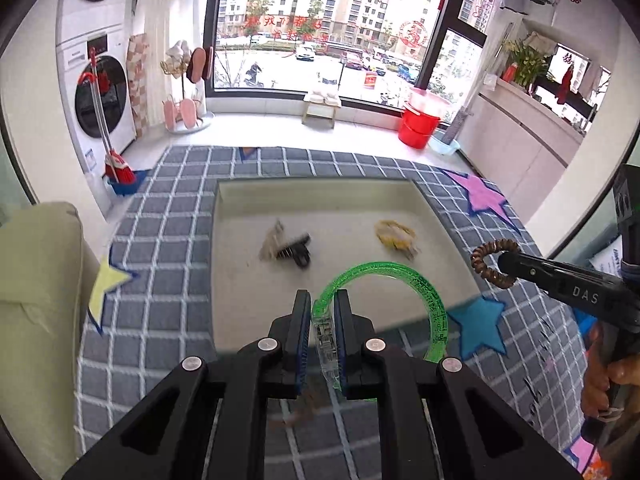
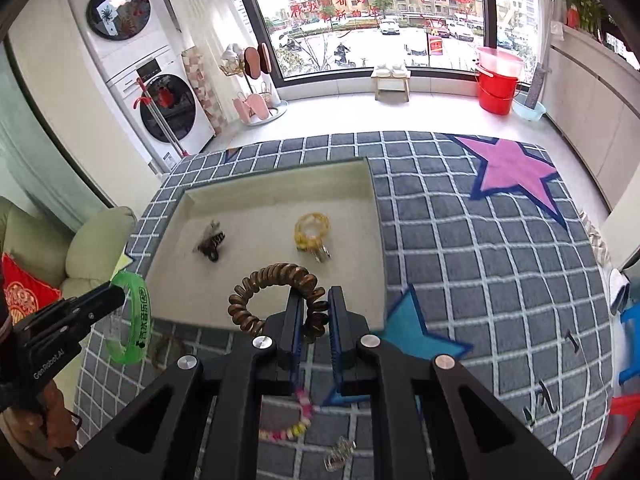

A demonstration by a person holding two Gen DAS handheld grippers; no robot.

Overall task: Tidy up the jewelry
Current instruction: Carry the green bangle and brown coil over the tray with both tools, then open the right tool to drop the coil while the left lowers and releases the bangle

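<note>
The left gripper [image 1: 322,304] has its fingers closed on the clear clasp section of a green bangle [image 1: 416,292], which arcs up and to the right of the pads, off the rug. The right gripper [image 2: 314,304] is likewise clamped, pinching one side of a brown spiral hair tie [image 2: 272,284] whose loop stands out to the left of the fingers.

The bangle looks like rigid, light plastic: it should keep its shape, but its smooth surface could swivel or slip in a narrow pinch, so the flat clasp part is a fair place to hold it. The coil tie is soft and springy; it will sag and stretch, and gripping across a few coils, as here, should do.

Beyond both pairs of fingers lies a shallow beige tray [image 2: 360,176] on a grey checked rug [image 2: 480,260] with star patches. In it are a dark hair claw [image 2: 210,240] and a yellow bracelet [image 2: 312,228]; what sits beside each is too blurred to name. Below the right gripper, on the rug, lie a pink-and-yellow beaded bracelet [image 2: 296,428] and a small metallic clip [image 2: 340,454], probably still to be sorted.
</note>
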